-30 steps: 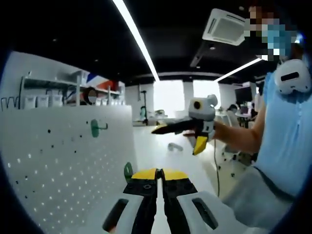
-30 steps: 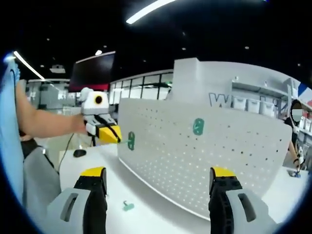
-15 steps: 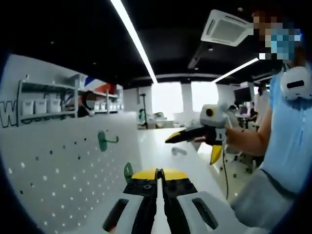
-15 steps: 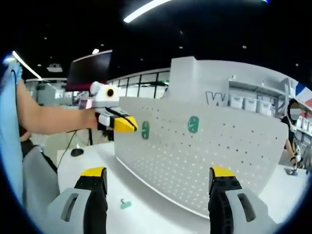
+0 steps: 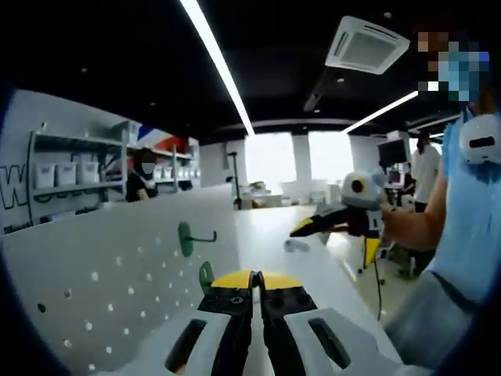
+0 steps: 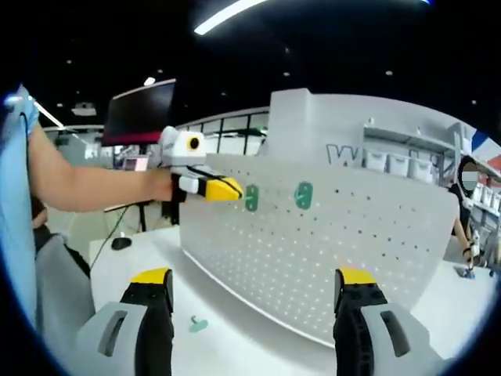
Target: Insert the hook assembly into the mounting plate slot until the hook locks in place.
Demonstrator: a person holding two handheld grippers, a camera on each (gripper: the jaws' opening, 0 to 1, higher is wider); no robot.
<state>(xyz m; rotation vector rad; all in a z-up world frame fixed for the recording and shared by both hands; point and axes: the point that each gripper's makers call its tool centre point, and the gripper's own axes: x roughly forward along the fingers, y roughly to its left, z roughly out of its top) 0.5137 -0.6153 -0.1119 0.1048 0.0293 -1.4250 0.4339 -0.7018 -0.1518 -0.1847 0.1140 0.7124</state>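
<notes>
A white pegboard (image 6: pixel 337 258) stands upright on the white table (image 6: pixel 156 258). One green hook (image 6: pixel 303 195) hangs on it, and shows as the mounted hook (image 5: pixel 186 239) in the left gripper view. My left gripper (image 5: pixel 252 276) is shut on a second green hook (image 5: pixel 206 275), which pokes out left of the jaw tips. From the right gripper view, that left gripper (image 6: pixel 235 189) holds its hook (image 6: pixel 251 197) against the board face, just left of the mounted one. My right gripper (image 6: pixel 254 278) stands open and empty, well back from the board. The right gripper (image 5: pixel 337 235) hangs over the table.
A spare green hook (image 6: pixel 198 323) lies on the table in front of the board, also visible as a small piece (image 5: pixel 296 245). A person's arm (image 6: pixel 94 192) and blue shirt (image 5: pixel 470 227) border the workspace. Shelves with white bins (image 5: pixel 59 176) stand behind the board.
My left gripper has carried its green hook along the board face toward the mounted hook. The right gripper has stayed open and nearly still.
</notes>
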